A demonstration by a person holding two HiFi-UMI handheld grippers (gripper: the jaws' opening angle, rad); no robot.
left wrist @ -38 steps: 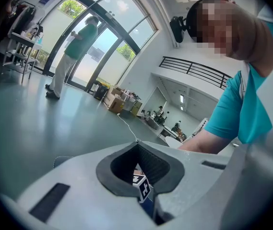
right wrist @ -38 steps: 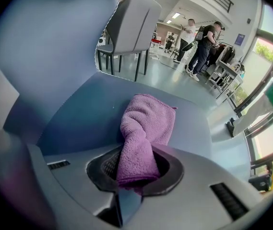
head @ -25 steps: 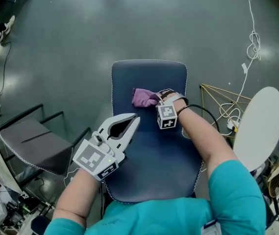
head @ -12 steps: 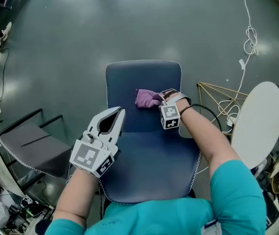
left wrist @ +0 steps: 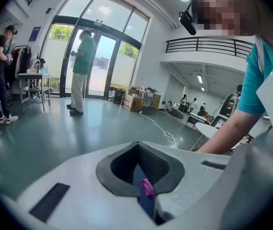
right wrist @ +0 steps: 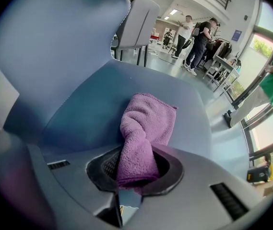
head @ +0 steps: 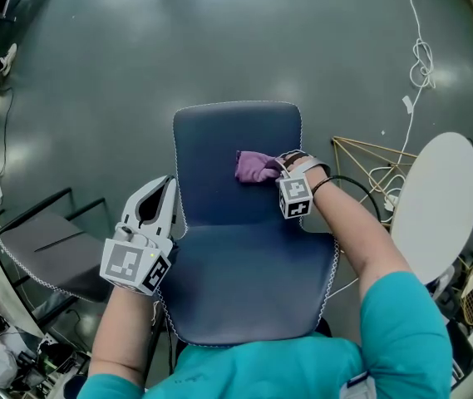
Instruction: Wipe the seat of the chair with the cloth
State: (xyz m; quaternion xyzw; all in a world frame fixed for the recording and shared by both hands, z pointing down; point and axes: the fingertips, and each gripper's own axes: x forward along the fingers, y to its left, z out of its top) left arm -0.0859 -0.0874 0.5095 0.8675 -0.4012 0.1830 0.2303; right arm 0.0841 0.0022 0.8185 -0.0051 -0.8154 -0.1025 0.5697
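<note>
The blue chair (head: 244, 281) stands below me, its seat (right wrist: 88, 104) filling the middle of the head view. A purple cloth (head: 257, 166) lies bunched on the far right part of the seat. My right gripper (head: 279, 168) is shut on the cloth (right wrist: 143, 128), whose free end trails flat on the seat ahead of the jaws. My left gripper (head: 166, 183) hovers at the chair's left edge, shut and holding nothing. Through the slit between its jaws in the left gripper view I see a sliver of the chair (left wrist: 140, 205) and the cloth (left wrist: 147, 188).
A second dark chair (head: 45, 239) stands to the left. A white round table (head: 431, 206) and a gold wire frame (head: 369, 160) are close on the right, with a white cable (head: 419, 65) on the grey floor. People stand far off in both gripper views.
My left gripper has moved left, off the seat to the chair's left edge. My right gripper has drawn the cloth a little to the right across the seat.
</note>
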